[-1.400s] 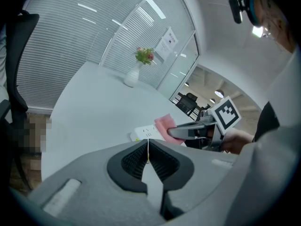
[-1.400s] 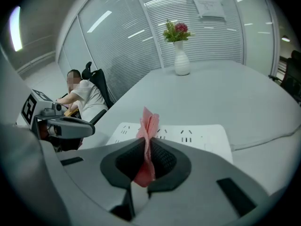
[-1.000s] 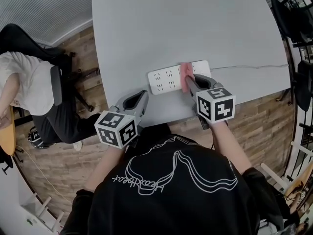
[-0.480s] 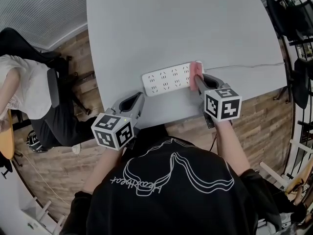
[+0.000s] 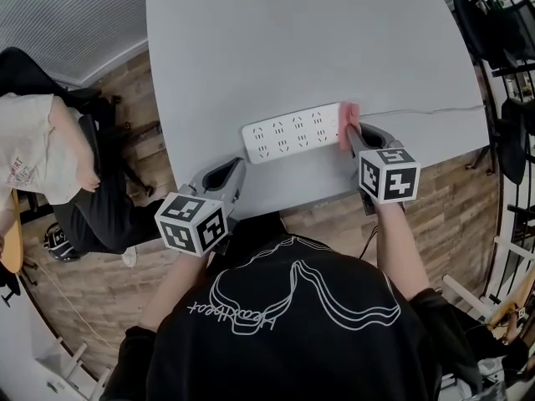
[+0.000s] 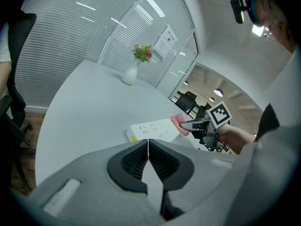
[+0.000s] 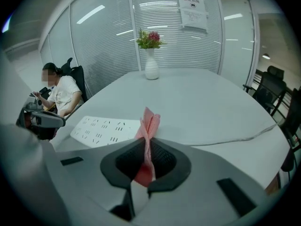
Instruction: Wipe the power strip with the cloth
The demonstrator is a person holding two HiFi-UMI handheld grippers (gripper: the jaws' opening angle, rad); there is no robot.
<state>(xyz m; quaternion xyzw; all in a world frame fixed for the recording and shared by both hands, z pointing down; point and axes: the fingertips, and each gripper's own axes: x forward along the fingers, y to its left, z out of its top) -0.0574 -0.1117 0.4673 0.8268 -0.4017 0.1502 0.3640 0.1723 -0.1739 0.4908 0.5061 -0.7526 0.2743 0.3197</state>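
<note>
- Head view is showing the white power strip (image 5: 292,132) lying across the near part of the pale grey table (image 5: 292,32), with the pink cloth (image 5: 349,115) touching its right end.
- The right gripper (image 5: 352,134) is gripping that cloth. The right gripper view is showing the jaws closed on the folded cloth (image 7: 149,121), whose top is standing up above them, with the power strip (image 7: 106,127) just to its left.
- The left gripper (image 5: 235,165) is sitting at the table's near edge, near the strip but apart from it. The left gripper view is showing its jaws pressed together with nothing between them.
- From that side view the cloth (image 6: 178,121) is meeting the strip's far end (image 6: 153,130).
- Only the head view is showing the thin cable (image 5: 426,109) running from the strip toward the table's right edge.
- Only the gripper views are showing the white vase of flowers (image 7: 151,65) whole, at the table's far end.
- A seated person (image 7: 59,95) is sitting beside the table's left side.
</note>
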